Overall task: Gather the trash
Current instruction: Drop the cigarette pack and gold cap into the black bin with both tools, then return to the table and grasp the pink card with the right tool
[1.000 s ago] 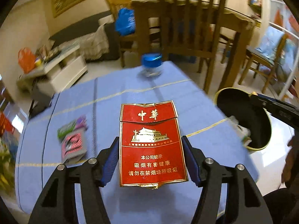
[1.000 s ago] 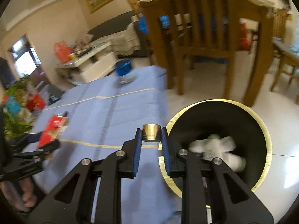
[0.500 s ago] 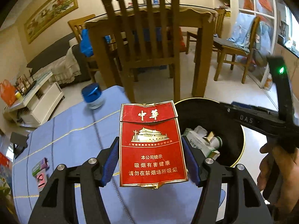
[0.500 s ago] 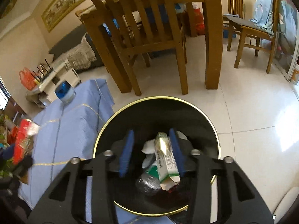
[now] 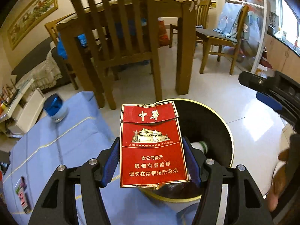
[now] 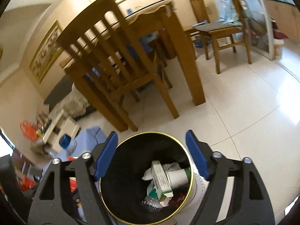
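Cigarette pack [image 5: 152,146]: red, flattened, clamped upright between the left gripper [image 5: 152,161] pads, hanging over the near rim of the bin [image 5: 227,131]. Push it further over the opening before letting go, or it may catch the gold rim. Blue-lidded jar [image 5: 55,109] and wrappers [image 5: 22,196] remain on the blue table [image 5: 61,150]. Right gripper [image 6: 151,153] spread wide, empty, over the bin; keep it clear.

Left gripper [image 5: 151,161], lower centre of the left wrist view: blue-padded jaws closed against the two side edges of an upright red cigarette pack [image 5: 152,146]. Right gripper [image 6: 151,155], lower centre of the right wrist view: jaws spread wide, nothing between them. A bare hand [image 5: 279,183] shows at the left view's right edge.
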Motion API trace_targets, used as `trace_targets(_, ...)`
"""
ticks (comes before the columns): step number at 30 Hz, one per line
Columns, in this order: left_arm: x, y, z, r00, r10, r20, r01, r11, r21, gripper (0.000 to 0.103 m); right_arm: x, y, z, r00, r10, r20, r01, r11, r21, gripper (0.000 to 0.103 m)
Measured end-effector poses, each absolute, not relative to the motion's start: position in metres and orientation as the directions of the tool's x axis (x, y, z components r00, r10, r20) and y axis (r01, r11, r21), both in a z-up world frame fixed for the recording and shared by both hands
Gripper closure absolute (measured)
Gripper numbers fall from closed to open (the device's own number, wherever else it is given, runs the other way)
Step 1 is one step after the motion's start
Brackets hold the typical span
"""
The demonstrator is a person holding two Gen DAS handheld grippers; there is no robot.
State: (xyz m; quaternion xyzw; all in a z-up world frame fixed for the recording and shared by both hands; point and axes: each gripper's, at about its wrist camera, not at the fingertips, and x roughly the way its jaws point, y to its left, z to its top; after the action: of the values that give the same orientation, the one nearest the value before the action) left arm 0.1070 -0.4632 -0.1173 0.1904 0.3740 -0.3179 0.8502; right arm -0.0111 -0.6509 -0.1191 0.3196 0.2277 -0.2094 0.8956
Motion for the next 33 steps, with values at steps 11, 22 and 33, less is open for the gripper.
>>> trace_targets(11,0.105,-0.484,-0.131,0.469,-0.425,-0.775,0.719,0.693,0.055,0.040,-0.020,-0.658,-0.117,0.811,-0.253,-0.528,0.533,0.692,0.487,0.023)
trace_targets(22,0.102,-0.464,-0.120,0.518,-0.419,-0.746,0.701,0.707,0.090,0.026,-0.005,-0.646,-0.120,0.779,-0.272,-0.565,0.556,0.717,0.421,0.021)
trace_targets(33,0.105,-0.388,-0.092,0.582,-0.415,-0.699,0.630,0.774,0.065,0.023,0.031,-0.604,-0.119,0.747,-0.287,-0.600,0.539,0.789,0.294,0.019)
